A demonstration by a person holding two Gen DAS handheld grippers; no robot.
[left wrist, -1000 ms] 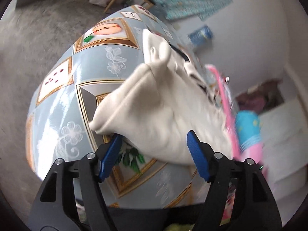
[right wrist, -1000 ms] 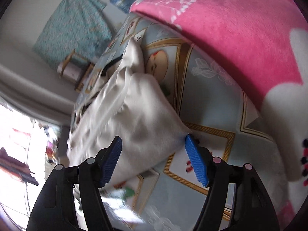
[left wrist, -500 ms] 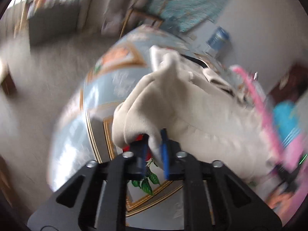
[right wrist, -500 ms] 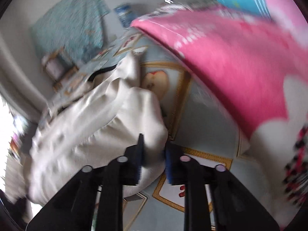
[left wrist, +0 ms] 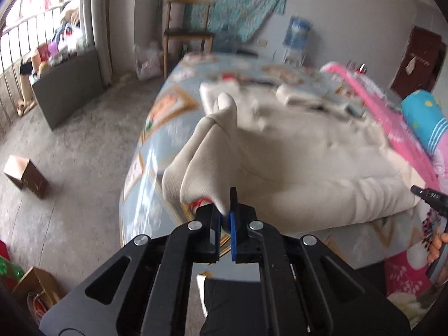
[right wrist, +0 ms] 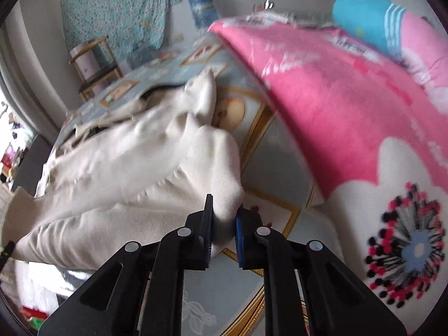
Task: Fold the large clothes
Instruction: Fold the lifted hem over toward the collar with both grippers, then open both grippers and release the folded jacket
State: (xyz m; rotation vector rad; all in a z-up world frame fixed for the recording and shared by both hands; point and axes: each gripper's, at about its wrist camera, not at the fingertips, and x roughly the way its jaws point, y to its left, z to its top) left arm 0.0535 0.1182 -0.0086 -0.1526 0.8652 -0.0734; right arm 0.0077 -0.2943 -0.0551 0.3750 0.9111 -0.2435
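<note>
Broadly, a bed [left wrist: 156,128] covered by a pale blue patterned sheet is seen ahead of both grippers, with a pink blanket [right wrist: 336,98] spread to the right of the right gripper [right wrist: 223,225]. Across the sheet a large cream garment [left wrist: 294,162] is stretched — rumpled, its near edge lifted off the bed. One corner of the garment is pinched between the blue pads of the left gripper [left wrist: 224,218], whose jaws are pressed together on the cloth. The opposite corner is clamped likewise by the right gripper, directly in front of it. A small brown box [left wrist: 26,176] is seen on the floor, far left of the left gripper.
</note>
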